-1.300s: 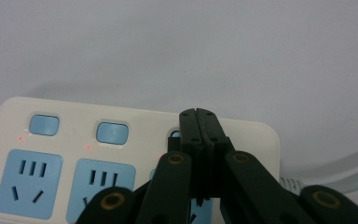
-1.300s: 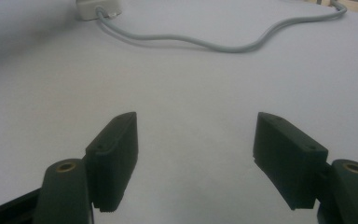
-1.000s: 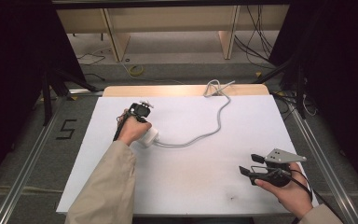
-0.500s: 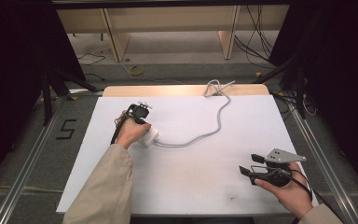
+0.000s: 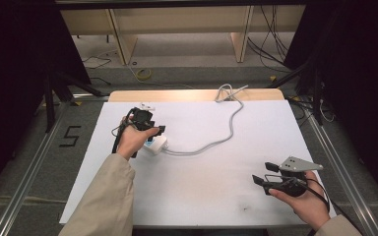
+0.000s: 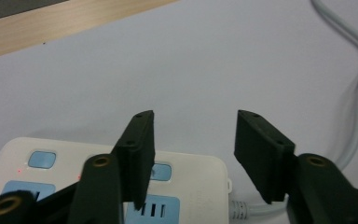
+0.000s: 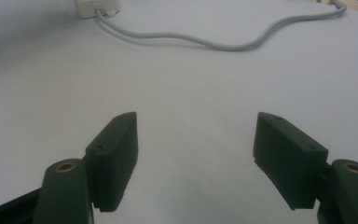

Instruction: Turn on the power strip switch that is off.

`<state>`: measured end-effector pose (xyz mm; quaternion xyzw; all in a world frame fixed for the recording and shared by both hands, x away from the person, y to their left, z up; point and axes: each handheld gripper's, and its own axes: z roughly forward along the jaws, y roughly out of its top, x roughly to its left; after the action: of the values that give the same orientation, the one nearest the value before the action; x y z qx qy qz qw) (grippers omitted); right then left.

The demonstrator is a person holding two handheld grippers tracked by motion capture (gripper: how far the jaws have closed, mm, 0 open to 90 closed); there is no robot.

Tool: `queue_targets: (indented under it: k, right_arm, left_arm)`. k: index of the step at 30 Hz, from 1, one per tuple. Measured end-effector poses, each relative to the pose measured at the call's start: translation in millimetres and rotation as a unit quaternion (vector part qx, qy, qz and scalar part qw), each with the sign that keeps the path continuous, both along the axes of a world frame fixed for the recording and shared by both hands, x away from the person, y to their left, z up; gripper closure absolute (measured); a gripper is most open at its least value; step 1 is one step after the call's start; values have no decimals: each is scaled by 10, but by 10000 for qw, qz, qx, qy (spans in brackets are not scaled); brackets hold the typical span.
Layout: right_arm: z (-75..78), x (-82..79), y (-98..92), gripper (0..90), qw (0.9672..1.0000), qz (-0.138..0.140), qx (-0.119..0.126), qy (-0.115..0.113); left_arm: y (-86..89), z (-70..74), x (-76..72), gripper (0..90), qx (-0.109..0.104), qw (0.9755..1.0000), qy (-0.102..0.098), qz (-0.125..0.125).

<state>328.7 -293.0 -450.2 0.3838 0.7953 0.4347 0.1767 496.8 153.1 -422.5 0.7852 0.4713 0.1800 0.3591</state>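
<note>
From the high view, the left gripper (image 5: pixel 150 129) sits over the white power strip (image 5: pixel 155 145) on the white counter (image 5: pixel 211 196), the strip lying just under and behind its jaws; a grey cord (image 5: pixel 216 140) runs from the strip toward the counter's far wooden edge (image 5: pixel 187 95). The right gripper (image 5: pixel 264 173) is held well apart near the counter's near right corner, jaws spread, with bare surface ahead of them. In the left gripper view, the jaws stand open and hold nothing; the power strip (image 6: pixel 186 186) with its blue sockets lies beneath the left jaw and in the gap, its cord (image 6: pixel 354 135) curving away past the right jaw, open counter (image 6: pixel 191 70) ahead up to the wooden edge (image 6: pixel 51 28). In the right gripper view, the jaws are open and empty over bare counter (image 7: pixel 191 102); far ahead, left of them, sits the strip's end (image 7: pixel 95 7) with its cord (image 7: pixel 223 44) trailing right.
</note>
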Motion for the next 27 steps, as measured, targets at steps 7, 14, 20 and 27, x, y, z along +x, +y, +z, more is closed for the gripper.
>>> queue_targets:
  k: [7,14,20,27]
  right_arm:
    - [-6,5,-1,314,10000,17,-4,4]
    - [-11,10,1,314,10000,42,-13,19]
    - [-10,16,0,311,10000,31,-17,22]
    - [-13,25,-3,308,10000,58,4,11]
  left_arm:
    - [6,42,-162,244,-95,9995,-311,15]
    - [13,103,-408,193,-148,9978,-523,-387]
    - [-16,121,-587,185,-227,9962,-542,-635]
    - [-18,142,-831,178,-164,9925,-763,-943]
